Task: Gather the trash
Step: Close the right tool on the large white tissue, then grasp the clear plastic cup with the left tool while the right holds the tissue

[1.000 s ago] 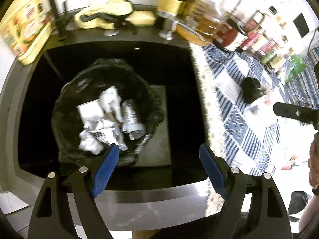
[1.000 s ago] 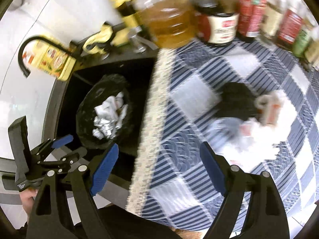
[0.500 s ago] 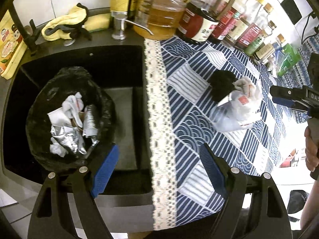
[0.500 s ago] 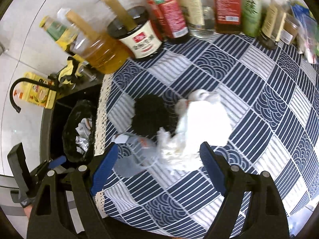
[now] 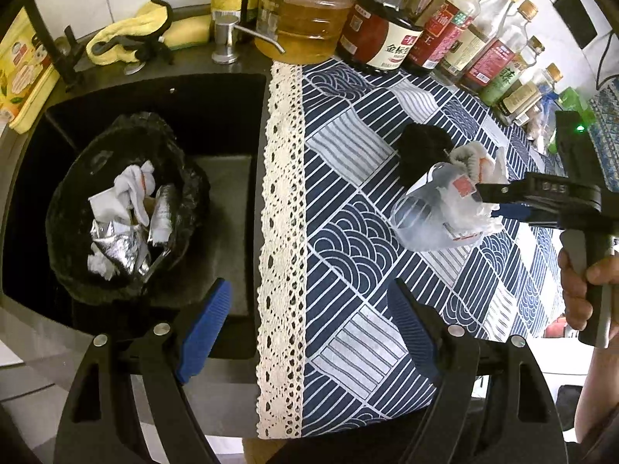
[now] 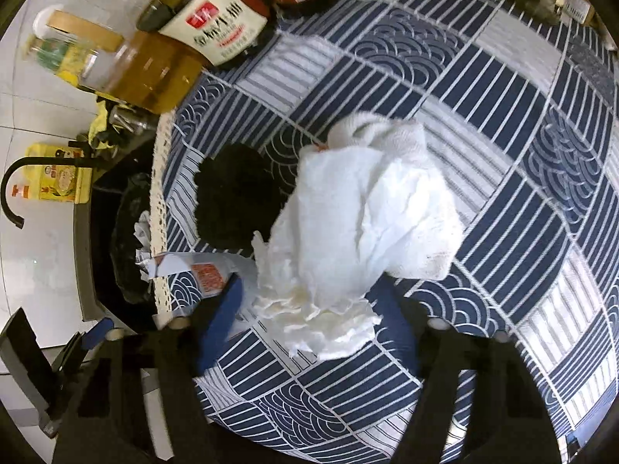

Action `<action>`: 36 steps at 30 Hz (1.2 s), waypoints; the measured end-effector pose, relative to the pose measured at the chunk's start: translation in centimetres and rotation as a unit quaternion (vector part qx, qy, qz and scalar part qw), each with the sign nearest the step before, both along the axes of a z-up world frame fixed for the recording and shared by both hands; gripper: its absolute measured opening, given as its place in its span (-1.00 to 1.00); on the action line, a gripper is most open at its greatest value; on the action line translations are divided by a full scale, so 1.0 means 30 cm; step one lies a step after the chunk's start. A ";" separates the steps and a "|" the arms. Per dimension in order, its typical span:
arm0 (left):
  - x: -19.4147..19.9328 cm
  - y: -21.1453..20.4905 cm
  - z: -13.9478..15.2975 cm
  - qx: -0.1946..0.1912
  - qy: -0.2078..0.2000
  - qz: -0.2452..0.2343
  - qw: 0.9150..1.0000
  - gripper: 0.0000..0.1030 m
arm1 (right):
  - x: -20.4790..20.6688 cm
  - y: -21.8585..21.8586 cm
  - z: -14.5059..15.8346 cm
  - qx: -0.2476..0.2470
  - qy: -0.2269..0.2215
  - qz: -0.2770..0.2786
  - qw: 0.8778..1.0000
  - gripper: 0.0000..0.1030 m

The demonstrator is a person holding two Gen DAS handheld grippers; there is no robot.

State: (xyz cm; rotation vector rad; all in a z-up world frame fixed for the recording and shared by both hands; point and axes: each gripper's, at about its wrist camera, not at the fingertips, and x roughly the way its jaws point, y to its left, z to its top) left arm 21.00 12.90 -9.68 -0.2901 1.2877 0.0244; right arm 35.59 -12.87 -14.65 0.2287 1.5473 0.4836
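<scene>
Left wrist view: patterned tablecloth (image 5: 348, 178) now replaces the sink below the wide-open, empty left gripper (image 5: 309, 321); bin bag (image 5: 127, 208) lies left. Right wrist view: right gripper (image 6: 309, 309) has descended; jaws closing around the crumpled tissue (image 6: 348, 232), pickup likely imminent.

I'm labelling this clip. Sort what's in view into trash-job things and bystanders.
Job: white crumpled tissue, clear plastic cup, black wad, lined bin, right gripper closing round the tissue.

Bystanders: oil jug, sauce bottles, yellow cloth, tablecloth.
</scene>
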 end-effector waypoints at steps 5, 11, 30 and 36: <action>-0.013 0.008 -0.002 0.001 0.003 0.011 1.000 0.56 | 0.008 0.001 -0.029 -0.003 0.007 -0.002 1.000 -0.04; -0.014 0.005 -0.003 0.002 0.003 0.007 1.000 0.56 | 0.015 -0.022 -0.010 0.001 -0.003 -0.007 1.000 -0.35; 0.094 -0.186 -0.005 -0.007 -0.006 -0.082 0.997 0.56 | -0.076 -0.151 0.169 0.030 -0.059 -0.036 0.997 -0.44; 0.146 -0.278 -0.035 -0.011 -0.012 -0.117 0.993 0.71 | -0.122 -0.224 0.212 0.046 -0.068 -0.053 0.995 -0.44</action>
